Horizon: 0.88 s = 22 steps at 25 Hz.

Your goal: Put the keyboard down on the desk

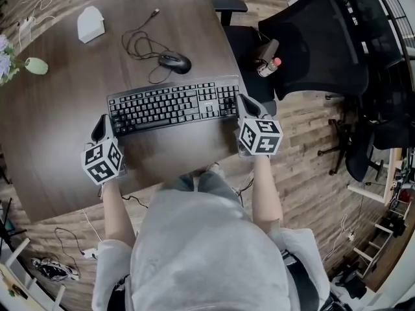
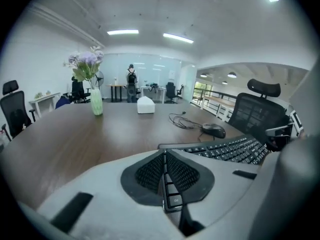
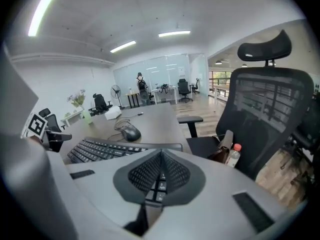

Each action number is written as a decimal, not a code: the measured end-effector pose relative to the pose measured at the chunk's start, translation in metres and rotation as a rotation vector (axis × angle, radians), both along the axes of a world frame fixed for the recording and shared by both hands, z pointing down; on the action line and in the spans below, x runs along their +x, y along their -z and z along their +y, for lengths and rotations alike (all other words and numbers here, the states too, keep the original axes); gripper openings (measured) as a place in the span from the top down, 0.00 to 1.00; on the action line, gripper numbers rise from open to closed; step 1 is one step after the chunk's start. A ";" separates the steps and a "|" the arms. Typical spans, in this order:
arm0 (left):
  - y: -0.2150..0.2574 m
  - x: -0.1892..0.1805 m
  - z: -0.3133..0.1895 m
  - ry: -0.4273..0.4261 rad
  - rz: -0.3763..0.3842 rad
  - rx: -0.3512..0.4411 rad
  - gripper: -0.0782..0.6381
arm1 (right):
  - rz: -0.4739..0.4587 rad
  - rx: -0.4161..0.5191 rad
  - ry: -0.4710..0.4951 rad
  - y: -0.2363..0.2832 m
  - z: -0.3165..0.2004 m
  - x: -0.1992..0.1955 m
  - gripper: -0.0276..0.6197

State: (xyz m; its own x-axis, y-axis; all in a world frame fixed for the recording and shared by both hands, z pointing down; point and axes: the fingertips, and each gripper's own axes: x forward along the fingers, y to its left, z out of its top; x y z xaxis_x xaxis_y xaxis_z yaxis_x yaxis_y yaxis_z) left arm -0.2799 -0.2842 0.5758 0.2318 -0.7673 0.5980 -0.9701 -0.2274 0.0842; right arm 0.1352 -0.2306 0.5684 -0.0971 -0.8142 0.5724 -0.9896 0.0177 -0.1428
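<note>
A black keyboard [image 1: 174, 107] lies crosswise over the dark wooden desk [image 1: 58, 128], in front of the person. My left gripper [image 1: 107, 128] is shut on its left end, where the keys [image 2: 172, 196] show pinched between the pads [image 2: 149, 171]. At the right end my right gripper [image 1: 245, 111] is likewise shut on the keyboard [image 3: 100, 151], its pads [image 3: 175, 174] closed over the edge keys. Whether the keyboard rests on the desk or hangs just above it, I cannot tell.
Behind the keyboard lie a black mouse [image 1: 175, 61] with its coiled cable, a white box [image 1: 90, 24] and a green vase with flowers [image 1: 35, 65]. A black office chair [image 1: 311, 41] carrying a bottle [image 1: 269, 67] stands off the desk's right edge.
</note>
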 end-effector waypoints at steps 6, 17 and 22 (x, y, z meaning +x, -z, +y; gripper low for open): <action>0.042 0.006 0.015 0.010 0.062 0.102 0.88 | 0.026 0.113 0.069 0.037 0.008 -0.011 0.94; 0.114 0.028 0.057 -0.007 0.078 0.271 0.88 | 0.029 0.254 0.164 0.102 0.023 -0.024 0.94; 0.144 0.039 0.080 -0.009 0.086 0.346 0.88 | 0.011 0.325 0.219 0.133 0.035 -0.029 0.94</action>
State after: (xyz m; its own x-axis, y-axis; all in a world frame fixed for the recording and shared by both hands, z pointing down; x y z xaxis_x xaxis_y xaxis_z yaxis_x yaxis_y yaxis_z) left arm -0.2407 -0.2044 0.4315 0.2776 -0.9186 0.2812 -0.9607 -0.2651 0.0823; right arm 0.1066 -0.1954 0.4350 -0.2843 -0.9138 0.2901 -0.9587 0.2713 -0.0848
